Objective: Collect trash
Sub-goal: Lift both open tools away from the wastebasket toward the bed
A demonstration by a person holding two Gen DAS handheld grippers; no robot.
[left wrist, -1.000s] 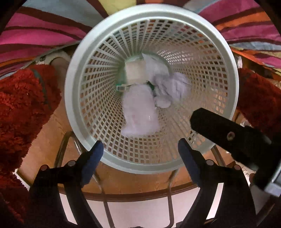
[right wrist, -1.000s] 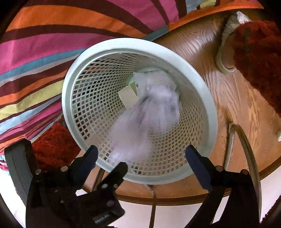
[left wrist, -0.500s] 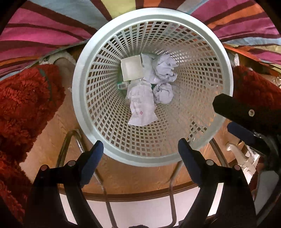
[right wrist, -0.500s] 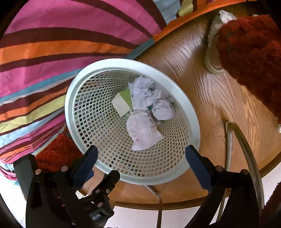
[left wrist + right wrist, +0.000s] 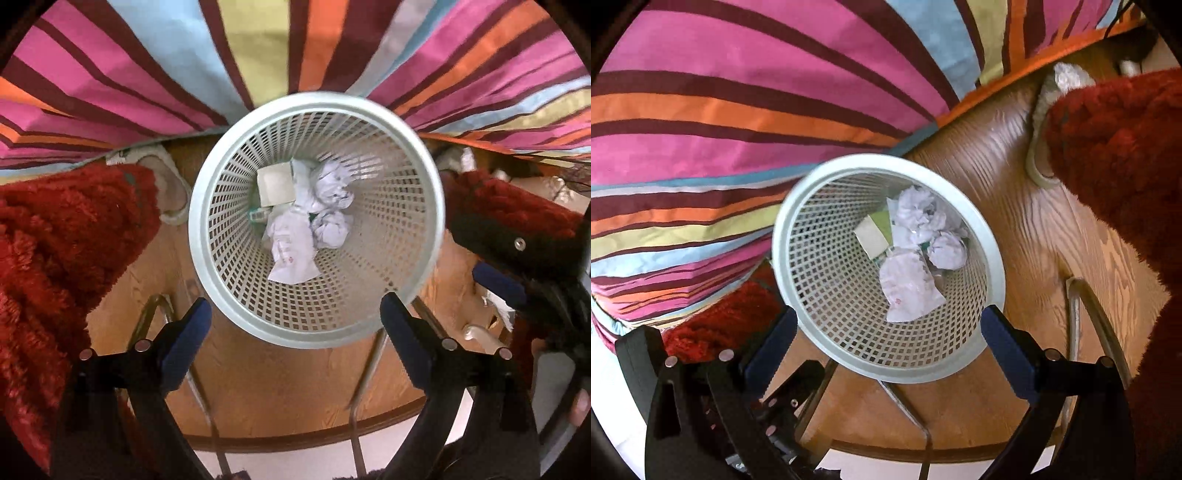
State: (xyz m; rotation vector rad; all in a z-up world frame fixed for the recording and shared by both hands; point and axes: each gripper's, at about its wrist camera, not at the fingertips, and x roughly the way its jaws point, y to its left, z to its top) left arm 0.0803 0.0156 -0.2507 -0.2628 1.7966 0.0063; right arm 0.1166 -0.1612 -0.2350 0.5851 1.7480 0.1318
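Note:
A pale mesh waste basket [image 5: 413,288] stands on a round wooden table; it also shows in the right wrist view [image 5: 827,347]. Inside lie crumpled white paper balls [image 5: 332,192], a flat crumpled wrapper [image 5: 291,247] and a small pale box [image 5: 275,184]; the right wrist view shows the paper balls [image 5: 945,249], the wrapper [image 5: 908,291] and the box [image 5: 871,238] too. My left gripper [image 5: 295,328] is open and empty above the basket's near rim. My right gripper [image 5: 886,347] is open and empty, also above the near rim; it shows at the right of the left wrist view [image 5: 513,273].
A striped multicolour cloth [image 5: 258,48] lies behind the basket. Red shaggy fabric [image 5: 55,240] sits left and right of it [image 5: 1115,155]. The wooden table [image 5: 288,387] has a curved front edge, and metal chair-frame tubes [image 5: 1100,317] cross it.
The wrapper fell into the basket and settled on the other trash. Both grippers rose and drew back from the basket, so it looks smaller. The right gripper moved off to the right.

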